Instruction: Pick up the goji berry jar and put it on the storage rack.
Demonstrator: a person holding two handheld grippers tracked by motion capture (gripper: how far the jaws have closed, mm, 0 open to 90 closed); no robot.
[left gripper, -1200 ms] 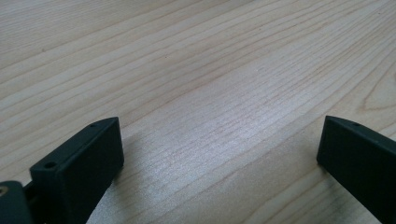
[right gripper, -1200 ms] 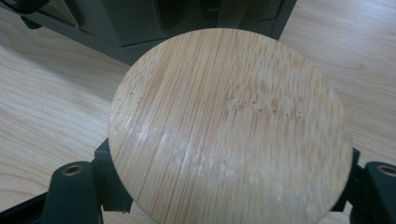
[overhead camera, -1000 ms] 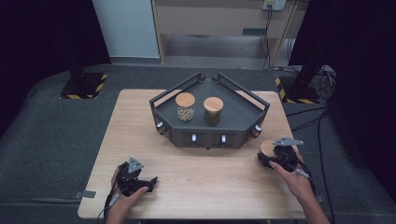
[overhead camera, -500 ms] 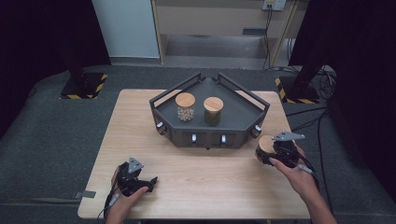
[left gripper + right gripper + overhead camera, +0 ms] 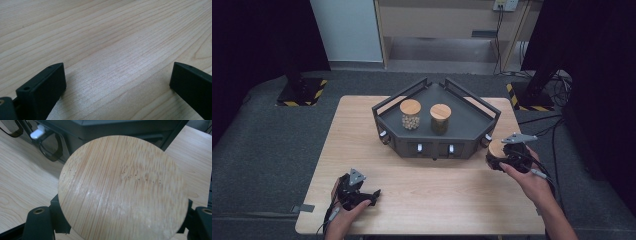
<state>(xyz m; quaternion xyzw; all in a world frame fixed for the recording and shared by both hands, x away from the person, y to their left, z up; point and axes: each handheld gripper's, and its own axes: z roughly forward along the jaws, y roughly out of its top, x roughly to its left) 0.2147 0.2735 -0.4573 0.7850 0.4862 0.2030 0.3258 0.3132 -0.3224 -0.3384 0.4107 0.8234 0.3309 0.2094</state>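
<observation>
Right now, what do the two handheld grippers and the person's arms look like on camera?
Both are black. The left gripper and the right gripper each carry a grey three-cornered plate on top and trail a cable along the forearm. Left gripper view shows two blocky matte black fingers with small screw holes. The forearms are bare, no sleeves visible.

Left claw [image 5: 362, 196] agape, right claw [image 5: 498, 159] clamped

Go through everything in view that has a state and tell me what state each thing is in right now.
Right gripper: shut on a jar with a round bamboo lid, beside the tray.
Left gripper: open, nothing between its jaws, low over the wooden table.
Dark grey angular tray: holds two jars.
Glass jar of pale round pieces: upright, lid on.
Glass jar of dark contents: upright, lid on.
</observation>
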